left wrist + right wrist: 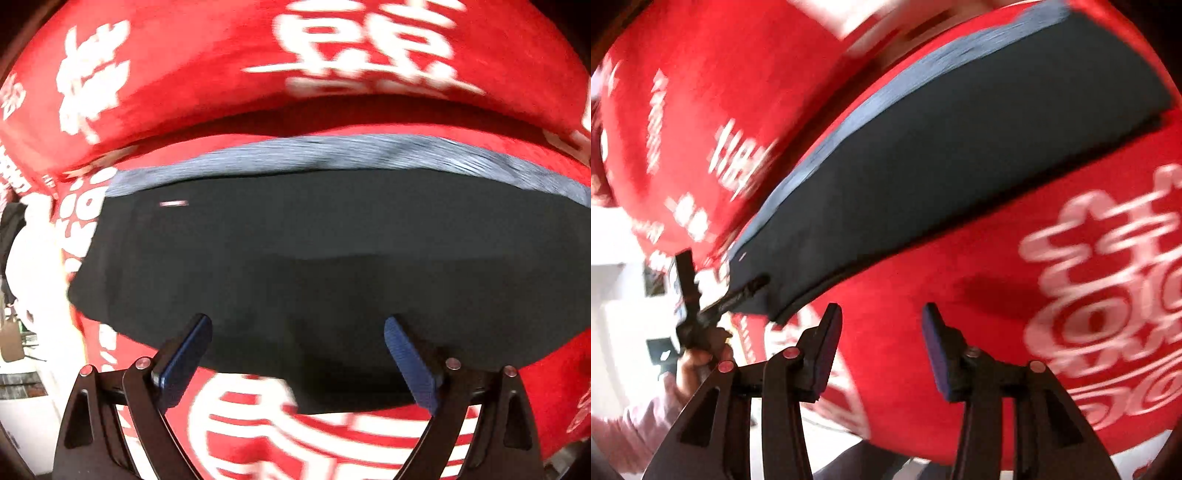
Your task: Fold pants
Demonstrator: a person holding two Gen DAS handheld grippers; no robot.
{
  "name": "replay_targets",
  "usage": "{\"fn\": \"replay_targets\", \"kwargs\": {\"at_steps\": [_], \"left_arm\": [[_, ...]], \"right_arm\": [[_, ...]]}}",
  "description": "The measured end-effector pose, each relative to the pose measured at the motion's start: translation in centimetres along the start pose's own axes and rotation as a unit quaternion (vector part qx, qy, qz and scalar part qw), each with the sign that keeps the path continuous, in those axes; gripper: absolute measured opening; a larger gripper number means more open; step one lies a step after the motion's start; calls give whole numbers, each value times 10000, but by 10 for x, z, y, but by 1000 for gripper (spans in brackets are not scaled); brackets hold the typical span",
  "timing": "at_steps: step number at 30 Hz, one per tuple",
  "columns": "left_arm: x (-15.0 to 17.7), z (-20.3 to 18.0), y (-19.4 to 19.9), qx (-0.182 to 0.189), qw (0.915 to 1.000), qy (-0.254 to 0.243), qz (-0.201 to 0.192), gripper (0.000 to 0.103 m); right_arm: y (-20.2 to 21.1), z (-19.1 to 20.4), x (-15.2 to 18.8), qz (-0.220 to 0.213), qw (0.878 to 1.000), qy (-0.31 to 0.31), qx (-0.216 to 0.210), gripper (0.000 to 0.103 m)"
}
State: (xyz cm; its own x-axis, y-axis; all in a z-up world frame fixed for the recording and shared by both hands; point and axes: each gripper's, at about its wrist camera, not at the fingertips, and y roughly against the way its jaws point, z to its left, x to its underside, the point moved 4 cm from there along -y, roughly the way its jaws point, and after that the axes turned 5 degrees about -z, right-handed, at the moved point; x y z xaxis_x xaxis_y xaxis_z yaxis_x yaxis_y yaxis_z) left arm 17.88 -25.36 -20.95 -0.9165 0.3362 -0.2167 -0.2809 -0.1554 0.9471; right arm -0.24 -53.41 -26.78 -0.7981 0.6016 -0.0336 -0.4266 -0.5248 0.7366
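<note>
The folded dark pants (314,258) lie flat on a red cloth with white characters (184,74); a grey waistband (332,155) runs along their far edge. My left gripper (297,325) is open just over the near edge of the pants, holding nothing. In the right wrist view the pants (942,166) stretch diagonally from lower left to upper right. My right gripper (881,314) is open above the red cloth (960,295), just right of the pants' near corner. The left gripper (746,291) shows there at the pants' left end.
The red cloth covers the whole work surface and rises in a fold behind the pants (369,110). A person's hand and pink sleeve (665,398) hold the other gripper at the left. White room background (22,387) shows past the cloth's left edge.
</note>
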Motion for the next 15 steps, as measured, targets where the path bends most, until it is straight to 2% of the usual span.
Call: {"fn": "replay_targets", "kwargs": {"at_steps": [2, 4, 8, 11, 15], "left_arm": [[0, 31, -3, -122, 9999, 82, -48, 95], [13, 59, -9, -225, 9996, 119, -98, 95], [11, 108, -26, -503, 9984, 30, -271, 95], [8, 138, -52, -664, 9971, -79, -376, 95], [17, 164, -68, -207, 9984, 72, -523, 103]], "right_arm": [[-21, 25, 15, 126, 9994, -32, -323, 49], [-48, 50, 30, 263, 9976, -69, -630, 49], [-108, 95, 50, 384, 9955, -2, -865, 49], [-138, 112, 58, 303, 9958, -52, -867, 49], [-165, 120, 61, 163, 9954, -309, -888, 49]]}}
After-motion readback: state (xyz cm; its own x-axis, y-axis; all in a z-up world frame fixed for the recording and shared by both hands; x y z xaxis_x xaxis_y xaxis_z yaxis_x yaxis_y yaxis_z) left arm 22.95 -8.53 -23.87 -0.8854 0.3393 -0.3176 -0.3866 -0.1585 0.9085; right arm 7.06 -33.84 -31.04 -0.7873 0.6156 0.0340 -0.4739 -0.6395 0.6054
